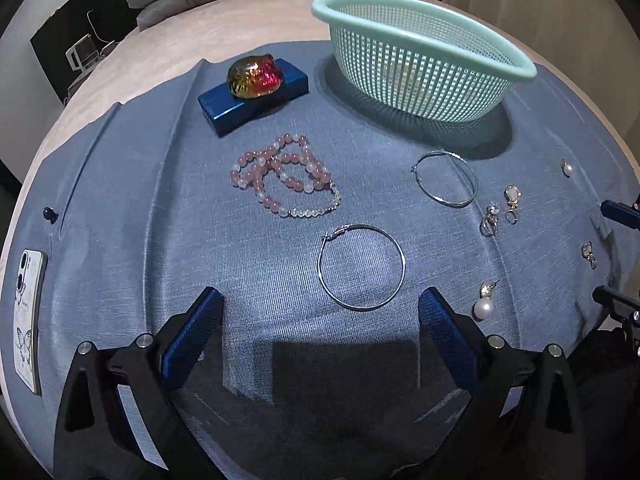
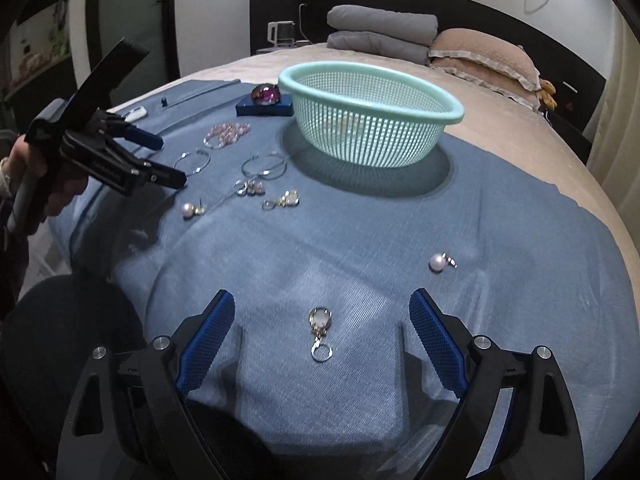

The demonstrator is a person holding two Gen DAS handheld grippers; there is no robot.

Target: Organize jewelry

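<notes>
Jewelry lies on a blue cloth [image 1: 360, 360] before a mint green basket [image 1: 420, 64]. My left gripper [image 1: 320, 300] is open and empty, just short of a silver hoop earring [image 1: 361, 267]. A pink bead bracelet [image 1: 286, 176], a second hoop [image 1: 446, 178] and small pearl earrings [image 1: 484, 304] lie around. My right gripper [image 2: 322, 300] is open and empty, with a gold drop earring [image 2: 320, 330] on the cloth between its fingers. A pearl earring [image 2: 438, 263] lies to its right. The basket [image 2: 372, 116] is farther back.
A blue box [image 1: 256, 96] with a coloured glass stone [image 1: 256, 76] sits at the back left. A phone [image 1: 28, 320] lies at the cloth's left edge. Folded grey blankets [image 2: 380, 32] and a pillow [image 2: 484, 56] lie at the head of the bed.
</notes>
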